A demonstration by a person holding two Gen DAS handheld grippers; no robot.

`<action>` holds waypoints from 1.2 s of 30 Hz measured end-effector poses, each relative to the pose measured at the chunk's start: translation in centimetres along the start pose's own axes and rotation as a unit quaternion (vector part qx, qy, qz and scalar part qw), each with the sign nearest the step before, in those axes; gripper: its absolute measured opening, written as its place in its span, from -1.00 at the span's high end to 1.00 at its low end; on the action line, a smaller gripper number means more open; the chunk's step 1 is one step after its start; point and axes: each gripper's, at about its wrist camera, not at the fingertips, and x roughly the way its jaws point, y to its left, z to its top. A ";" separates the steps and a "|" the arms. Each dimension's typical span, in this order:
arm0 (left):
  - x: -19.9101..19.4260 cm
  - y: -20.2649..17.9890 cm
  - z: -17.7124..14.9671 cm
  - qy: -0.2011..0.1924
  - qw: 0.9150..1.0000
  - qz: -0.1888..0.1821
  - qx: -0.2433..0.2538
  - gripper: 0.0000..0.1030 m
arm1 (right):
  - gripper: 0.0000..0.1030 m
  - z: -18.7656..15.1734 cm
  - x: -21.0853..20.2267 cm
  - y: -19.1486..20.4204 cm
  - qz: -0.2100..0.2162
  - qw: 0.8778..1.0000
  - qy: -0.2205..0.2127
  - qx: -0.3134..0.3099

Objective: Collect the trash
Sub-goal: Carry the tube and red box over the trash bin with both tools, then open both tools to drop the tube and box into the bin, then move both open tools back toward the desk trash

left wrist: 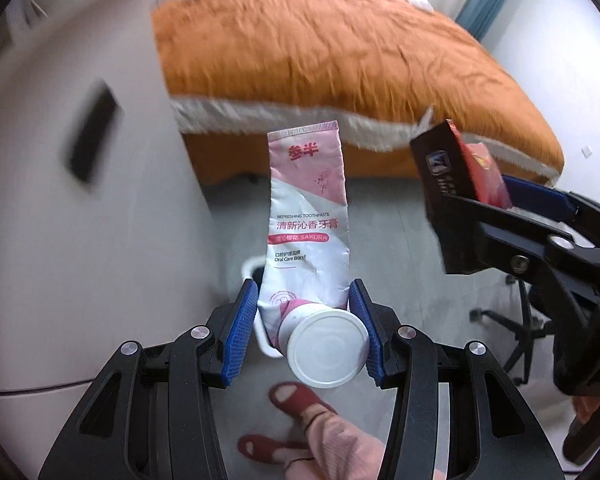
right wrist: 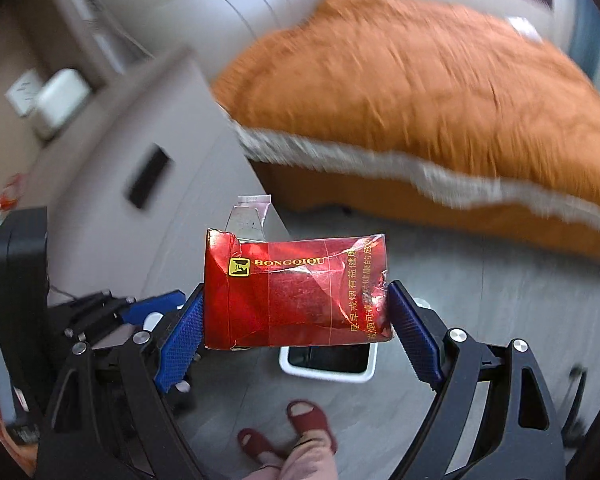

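Two claws are loaded: the left claw pinches a toothpaste tube near its cap, the right claw clamps a red cigarette pack. White bin sits on the floor below, at 6 o'clock; orange bed at 12.

Bin below pack, before bed

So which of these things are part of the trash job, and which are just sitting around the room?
Part of the job:
- toothpaste tube, held in the left tongs
- red cigarette pack, held in the right tongs
- white bin on the floor below

Just lying about:
- orange blanket on the bed
- red slippers on the person's feet
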 end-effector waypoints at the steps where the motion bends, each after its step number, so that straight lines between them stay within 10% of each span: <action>1: 1.9 -0.1 -0.3 0.012 1.000 -0.005 -0.003 0.09 | -0.69 -0.4 1.2 -0.5 -0.004 1.000 0.009 0.007; 20: 27.6 4.5 -8.3 0.127 0.989 -0.011 -0.075 0.05 | -0.70 -9.6 25.7 -6.2 -0.048 0.990 0.133 0.009; 21: 28.3 4.9 -8.6 0.129 0.988 -0.015 -0.085 -0.04 | -0.75 -10.0 26.5 -6.3 -0.054 0.989 0.138 0.002; 23: 30.2 5.1 -8.8 0.139 0.984 -0.022 -0.108 -0.89 | -0.92 -10.7 27.8 -6.3 -0.070 0.986 0.148 -0.014; 36: 28.4 4.3 -9.0 0.145 0.984 -0.002 -0.099 -0.91 | -0.92 -11.7 26.6 -6.6 -0.090 0.982 0.165 -0.025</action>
